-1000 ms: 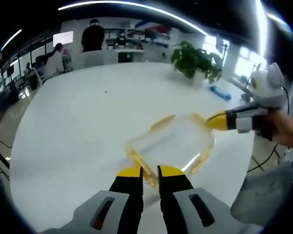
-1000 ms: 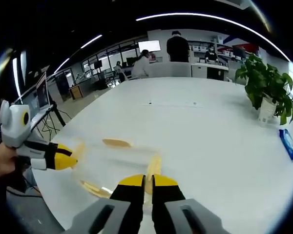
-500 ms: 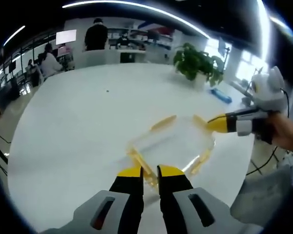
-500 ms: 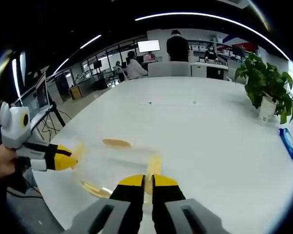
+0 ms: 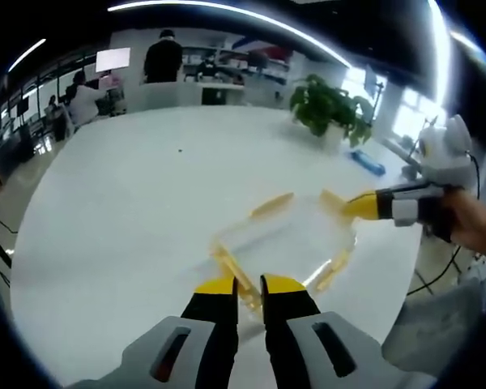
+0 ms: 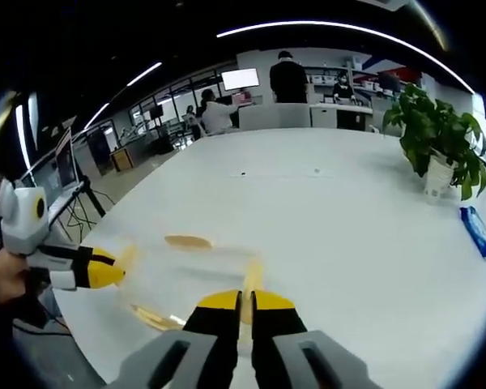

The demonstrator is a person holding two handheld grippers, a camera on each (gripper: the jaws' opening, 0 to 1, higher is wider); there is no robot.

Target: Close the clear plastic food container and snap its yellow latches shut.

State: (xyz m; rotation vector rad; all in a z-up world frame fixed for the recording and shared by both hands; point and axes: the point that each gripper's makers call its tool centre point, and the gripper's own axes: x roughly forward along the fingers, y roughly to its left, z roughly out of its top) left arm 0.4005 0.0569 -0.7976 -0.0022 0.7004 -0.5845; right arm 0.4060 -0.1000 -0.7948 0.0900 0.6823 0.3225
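The clear plastic container (image 5: 287, 231) lies on the white table (image 5: 138, 194), with yellow latches flared out from its sides. My left gripper (image 5: 249, 288) is shut on the near latch (image 5: 229, 264), which runs in between its jaws. My right gripper (image 5: 350, 204) comes in from the right, shut on the opposite latch (image 5: 330, 199). In the right gripper view the container (image 6: 190, 271) sits ahead of my right gripper (image 6: 245, 298), with a latch (image 6: 252, 277) between the jaws. My left gripper (image 6: 117, 271) holds the far latch (image 6: 128, 258) there. Side latches (image 5: 272, 203) stand free.
A potted plant (image 5: 328, 105) and a flat blue object (image 5: 364, 156) stand at the table's far right side. Beyond the table are several people (image 5: 164, 61) and desks. The table edge (image 6: 89, 324) is close to the container. A hand (image 5: 470, 223) holds the right gripper.
Both views have shifted slightly. The grippers keep their hold on the two latches and the container stays where it was.
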